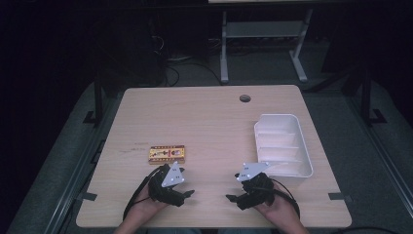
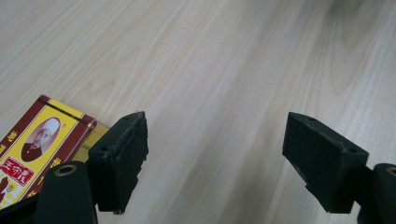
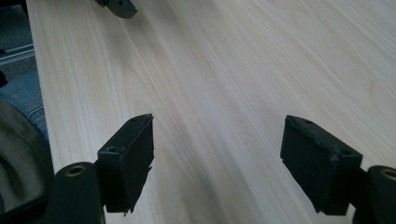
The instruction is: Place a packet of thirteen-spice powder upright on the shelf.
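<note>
Looking down from the high view, a pale wooden worktop [image 1: 214,122] carries a small red-and-yellow box [image 1: 167,153] lying flat left of centre and a white tray [image 1: 307,161] with ribbed steps inside near the right edge. A round cable hole [image 1: 245,98] sits near the far edge. Both hands rest at the near edge: the left hand-held gripper [image 1: 189,195] lies just nearer than the box, the right hand-held gripper [image 1: 231,198] just beside the tray's near corner, their tips turned toward each other and apart.

From the left gripper view, the left hand-held gripper [image 2: 215,156] has its jaws spread wide over bare wood, with the box [image 2: 35,147] beside its left jaw, a portrait and red label readable on top.

From the right gripper view, the right hand-held gripper [image 3: 217,158] is likewise spread wide over bare wood; the other gripper's tip shows at the top left, and blue cloth lies past the worktop's edge.
</note>
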Tool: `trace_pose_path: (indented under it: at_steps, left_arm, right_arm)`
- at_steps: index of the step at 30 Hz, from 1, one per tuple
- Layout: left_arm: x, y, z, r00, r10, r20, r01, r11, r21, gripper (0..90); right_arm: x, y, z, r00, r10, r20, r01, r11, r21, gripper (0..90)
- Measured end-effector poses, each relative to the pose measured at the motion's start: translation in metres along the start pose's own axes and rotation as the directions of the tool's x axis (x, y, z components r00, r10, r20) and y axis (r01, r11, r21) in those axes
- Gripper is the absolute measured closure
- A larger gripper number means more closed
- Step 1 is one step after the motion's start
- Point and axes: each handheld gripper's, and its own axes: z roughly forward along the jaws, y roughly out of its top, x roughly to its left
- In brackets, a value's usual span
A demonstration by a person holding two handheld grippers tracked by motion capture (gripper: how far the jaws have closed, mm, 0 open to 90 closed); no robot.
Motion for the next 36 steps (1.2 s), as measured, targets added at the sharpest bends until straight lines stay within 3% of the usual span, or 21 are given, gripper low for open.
trace_pose_path:
  at_steps: [10,17,20,25,29,30,31,33,36]
  left_arm:
    - [0.006,-0.002,-0.003,0.9996,0.022,0.017,-0.022,0.9997,0.012,20.6]
    - [0.025,-0.002,-0.02,0.9995,0.025,0.021,-0.025,0.9996,0.01,20.2]
    - [0.035,0.001,-0.027,0.9994,0.025,0.025,-0.025,0.9997,0.004,20.1]
    - [0.054,-0.004,-0.029,0.9985,0.052,0.017,-0.053,0.9965,0.064,18.7]
    - [0.074,-0.011,-0.028,0.9992,0.039,-0.004,-0.038,0.9957,0.085,18.2]
    - [0.074,-0.011,-0.028,0.9992,0.039,-0.004,-0.038,0.9957,0.085,17.9]
    - [0.087,-0.013,-0.025,0.9997,0.025,0.002,-0.025,0.9947,0.1,17.7]
    - [0.098,-0.013,-0.023,0.9998,0.019,0.004,-0.02,0.9935,0.112,17.2]
    - [0.113,-0.01,-0.019,0.9982,-0.006,0.06,0.0,0.9951,0.098,15.4]
  right_arm:
    - [0.003,0.0,0.0,1.0,-0.009,-0.003,0.009,1.0,0.002,25.0]
    - [0.001,-0.001,-0.002,1.0,0.002,0.002,-0.002,1.0,-0.005,25.0]
    - [0.001,-0.001,-0.002,1.0,0.004,0.001,-0.004,1.0,-0.006,25.0]
    - [0.002,0.0,-0.001,1.0,-0.006,0.0,0.006,1.0,0.003,25.0]
    - [0.003,0.0,0.0,0.9999,-0.014,-0.004,0.014,1.0,0.01,25.0]
    - [0.003,0.0,0.001,0.9999,-0.014,-0.004,0.014,1.0,0.013,25.0]
    - [0.003,0.0,0.001,0.9998,-0.017,-0.004,0.017,1.0,0.014,25.0]
    - [0.004,0.0,0.002,0.9998,-0.019,-0.006,0.019,1.0,0.016,25.0]
    - [0.003,0.001,0.003,0.9998,-0.017,-0.006,0.017,1.0,0.021,25.0]
